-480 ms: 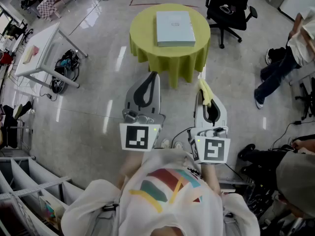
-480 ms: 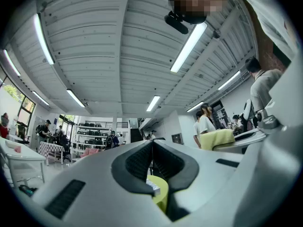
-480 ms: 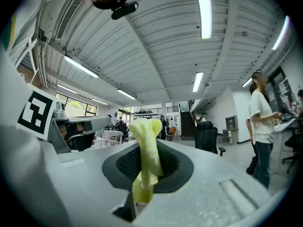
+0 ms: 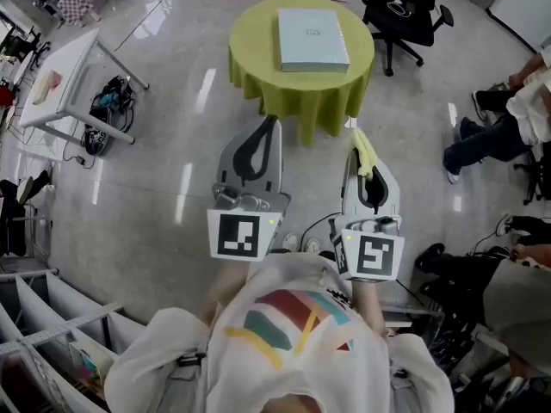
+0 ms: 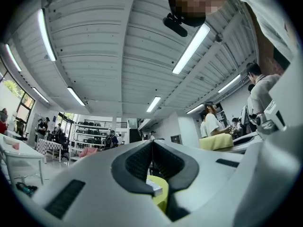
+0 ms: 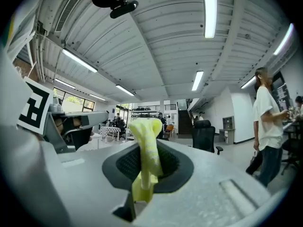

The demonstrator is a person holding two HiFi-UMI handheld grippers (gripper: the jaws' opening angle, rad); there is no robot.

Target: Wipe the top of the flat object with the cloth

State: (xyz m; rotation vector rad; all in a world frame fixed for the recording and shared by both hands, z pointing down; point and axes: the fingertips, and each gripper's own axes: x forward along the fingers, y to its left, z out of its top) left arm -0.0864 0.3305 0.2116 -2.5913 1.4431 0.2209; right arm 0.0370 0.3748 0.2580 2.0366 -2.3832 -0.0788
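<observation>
A flat pale blue-grey book lies on a small round table under a yellow-green tablecloth, well ahead of both grippers. My right gripper is shut on a yellow cloth; in the right gripper view the yellow cloth stands pinched between the jaws. My left gripper is shut with nothing in it; its tips meet in the left gripper view, and the book shows below them on the tablecloth. Both grippers hover over the floor short of the table.
A black office chair stands right behind the table. A seated person is at the right. A white table with cables under it is at the left. Shiny grey floor lies between me and the round table.
The round table and book sit slightly higher and to the right in the head view. Both grippers keep their hold and pose.
</observation>
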